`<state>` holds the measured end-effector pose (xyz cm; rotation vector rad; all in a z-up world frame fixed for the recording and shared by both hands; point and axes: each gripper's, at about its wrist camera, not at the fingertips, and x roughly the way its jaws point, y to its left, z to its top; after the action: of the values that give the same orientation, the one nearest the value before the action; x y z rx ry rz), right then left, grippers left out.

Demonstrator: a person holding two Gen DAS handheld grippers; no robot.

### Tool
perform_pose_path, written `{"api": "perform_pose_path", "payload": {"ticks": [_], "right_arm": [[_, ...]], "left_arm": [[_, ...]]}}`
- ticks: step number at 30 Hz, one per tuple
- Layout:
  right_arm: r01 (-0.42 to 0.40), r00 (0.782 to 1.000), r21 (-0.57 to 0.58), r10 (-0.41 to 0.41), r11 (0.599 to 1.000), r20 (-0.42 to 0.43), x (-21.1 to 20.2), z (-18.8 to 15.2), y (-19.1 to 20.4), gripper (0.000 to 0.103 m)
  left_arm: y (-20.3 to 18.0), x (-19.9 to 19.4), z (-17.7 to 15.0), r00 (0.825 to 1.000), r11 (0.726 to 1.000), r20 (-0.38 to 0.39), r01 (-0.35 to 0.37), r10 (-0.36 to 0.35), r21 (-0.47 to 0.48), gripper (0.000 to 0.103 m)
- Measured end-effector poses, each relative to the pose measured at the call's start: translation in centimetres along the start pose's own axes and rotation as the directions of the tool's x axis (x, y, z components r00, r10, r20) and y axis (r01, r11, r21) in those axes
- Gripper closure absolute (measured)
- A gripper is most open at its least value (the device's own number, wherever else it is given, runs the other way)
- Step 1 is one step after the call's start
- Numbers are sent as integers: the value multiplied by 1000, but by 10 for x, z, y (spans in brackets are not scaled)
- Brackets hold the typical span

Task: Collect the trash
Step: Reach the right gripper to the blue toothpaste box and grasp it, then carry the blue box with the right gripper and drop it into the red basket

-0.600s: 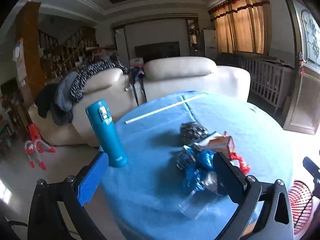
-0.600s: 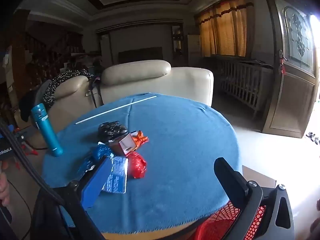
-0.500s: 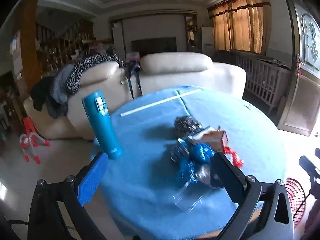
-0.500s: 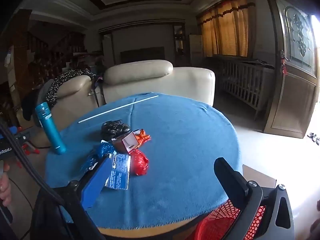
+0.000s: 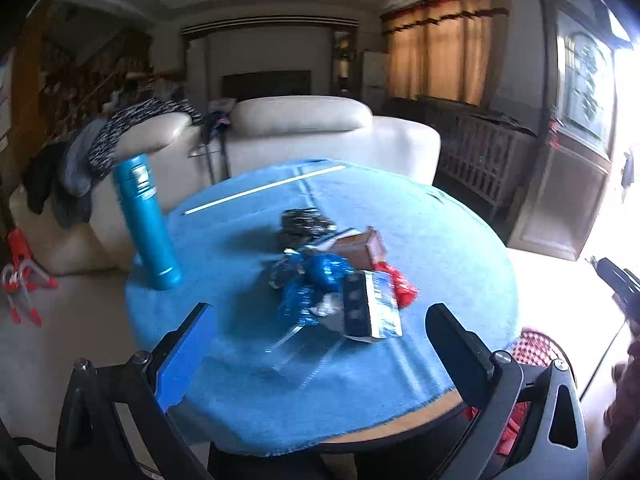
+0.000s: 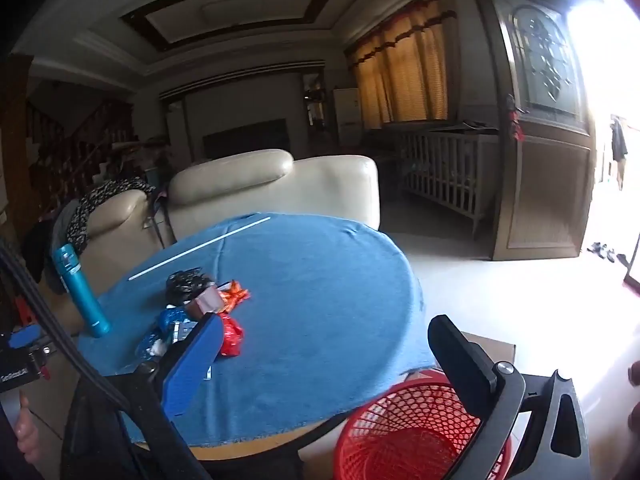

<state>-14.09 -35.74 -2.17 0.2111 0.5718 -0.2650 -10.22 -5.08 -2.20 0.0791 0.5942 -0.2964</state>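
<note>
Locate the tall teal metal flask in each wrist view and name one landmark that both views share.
Left wrist view: the tall teal metal flask stands left of centre, at the left edge of the round blue-clothed table.
Right wrist view: the flask stands far left, at the same table edge.
Shared landmark: the long white stick on the cloth's far side.

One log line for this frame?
phase: approach | left tool: open, empty | right tool: open, empty | trash: on table | basket: beside table
</note>
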Motion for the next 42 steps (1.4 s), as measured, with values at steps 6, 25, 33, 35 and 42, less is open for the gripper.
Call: {"api": "perform_pose_path", "payload": {"ticks": [6, 25, 33, 35, 42], "right_arm": [[15, 1000, 13, -15, 1000, 5, 6, -9, -17, 0], [-328, 825, 199, 383, 924, -415, 191, -44, 74, 2], [-379, 717, 207, 428, 902, -551, 256, -70, 149, 2], [-370, 701, 221, 428, 902, -570, 263, -71, 152, 3], [-425, 660, 206, 458, 881, -596, 274, -72, 173, 38]], "left_arm": [[-24, 3, 2, 999, 994, -21, 50, -48, 97, 0], [93, 110, -25, 957, 989, -263, -142, 124, -48, 0], [91, 133, -32, 941, 994, -322, 107, -106, -13, 0], [88, 138, -38, 915, 982, -363, 189, -175, 5, 0], [77, 158, -42, 893, 968, -390, 252, -223, 23, 0]]}}
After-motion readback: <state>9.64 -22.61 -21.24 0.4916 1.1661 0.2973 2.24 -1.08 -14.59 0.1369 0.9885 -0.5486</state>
